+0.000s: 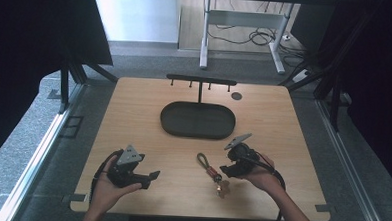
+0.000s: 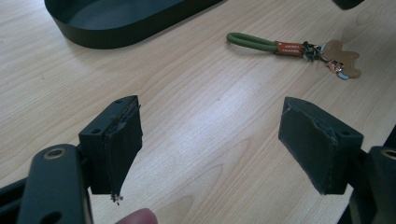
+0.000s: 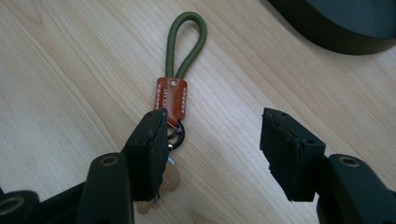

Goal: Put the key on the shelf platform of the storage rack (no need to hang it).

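Over at the table's [image 1: 134, 113] seven o'clock corner, the left gripper [image 1: 151, 177] rests in the person's left hand [image 1: 108, 186], jaws spread wide with nothing between them; in the left gripper view its pads [image 2: 123, 144] frame bare wood. Moving right, the key fob [image 1: 209, 169] lies flat just short of the table's centre toward six o'clock, its green cord loop [image 3: 187, 42] pointing to eleven o'clock in the high view, then a brown leather tab [image 3: 171, 97], a dark ring and a pale charm [image 2: 343, 59] (partly hidden behind a jaw in the right gripper view). Beyond it, at twelve o'clock, sits a black oval tray [image 1: 198, 119] with a T-shaped black stand [image 1: 201, 81] behind it. At five o'clock, the right gripper [image 1: 225, 170], held in the right hand [image 1: 261, 176], is also released: its jaws gape just beside the fob, one pad [image 3: 148, 149] overlapping the ring, whether touching I cannot tell.
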